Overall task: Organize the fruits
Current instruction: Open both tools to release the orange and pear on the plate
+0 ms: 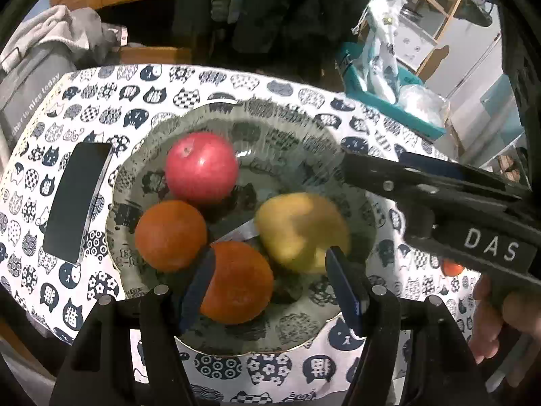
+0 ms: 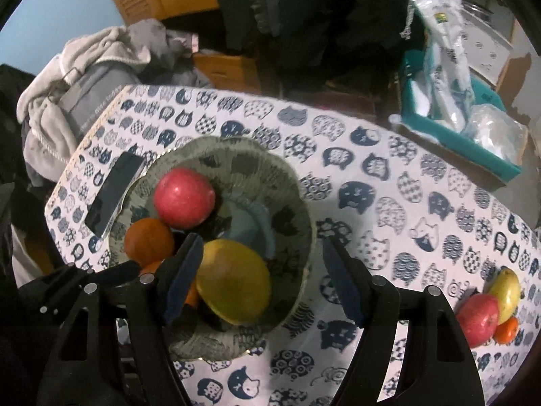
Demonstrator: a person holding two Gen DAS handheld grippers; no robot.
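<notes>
A patterned bowl (image 1: 297, 125) (image 2: 290, 182) holds a red apple (image 1: 202, 168) (image 2: 184, 198), two oranges (image 1: 170, 235) (image 1: 241, 282) and a yellow pear (image 1: 301, 231) (image 2: 235, 282), which looks blurred. My left gripper (image 1: 270, 287) is open just above the near orange. My right gripper (image 2: 260, 277) is open over the bowl, with the pear between its fingers but not clamped; it shows as a black arm in the left wrist view (image 1: 439, 199). On the cloth at the right lie another red apple (image 2: 480, 318), a yellow pear (image 2: 505, 292) and a small orange (image 2: 507, 330).
A black phone (image 1: 76, 203) (image 2: 113, 193) lies left of the bowl on the cat-print tablecloth (image 1: 338, 372). A teal tray (image 2: 473, 135) with plastic bags stands past the table's far right edge. Clothes are piled at the far left (image 2: 84, 77).
</notes>
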